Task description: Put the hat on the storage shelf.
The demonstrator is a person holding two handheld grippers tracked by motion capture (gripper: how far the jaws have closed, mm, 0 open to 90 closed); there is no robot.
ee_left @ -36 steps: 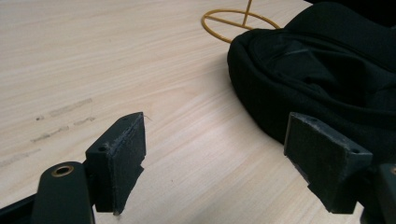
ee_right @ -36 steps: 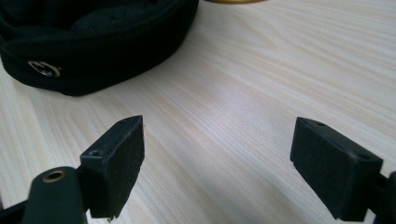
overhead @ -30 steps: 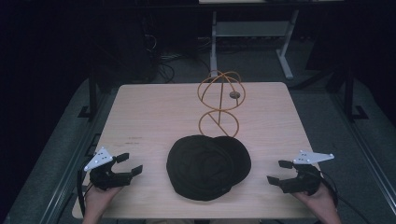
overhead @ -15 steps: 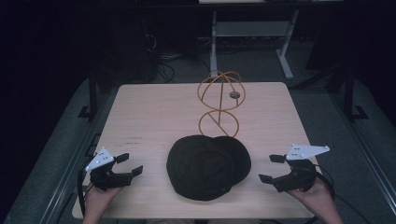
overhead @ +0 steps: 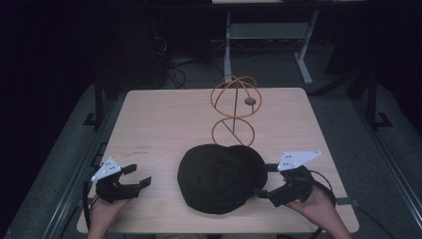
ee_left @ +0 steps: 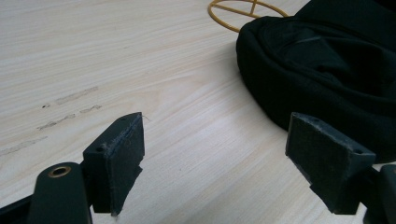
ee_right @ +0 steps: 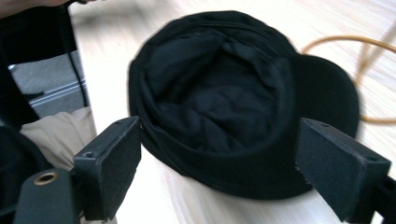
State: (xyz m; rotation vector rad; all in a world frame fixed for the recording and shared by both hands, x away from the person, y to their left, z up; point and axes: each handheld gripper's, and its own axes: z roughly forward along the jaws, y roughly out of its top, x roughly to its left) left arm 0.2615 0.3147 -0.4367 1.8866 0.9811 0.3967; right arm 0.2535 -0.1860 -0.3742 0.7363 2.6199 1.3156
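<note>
Between two open claws (overhead: 130, 175) (overhead: 266, 180) lies a soft, round black cap (overhead: 219, 177) on pale woodgrain.

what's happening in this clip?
A person holds a gripper in each hand at a wooden table. A black cap lies opening-up near the front edge, in front of a gold wire stand. The right gripper sits at the cap's right side, open, holding nothing. The left gripper is open, apart from the cap.
</note>
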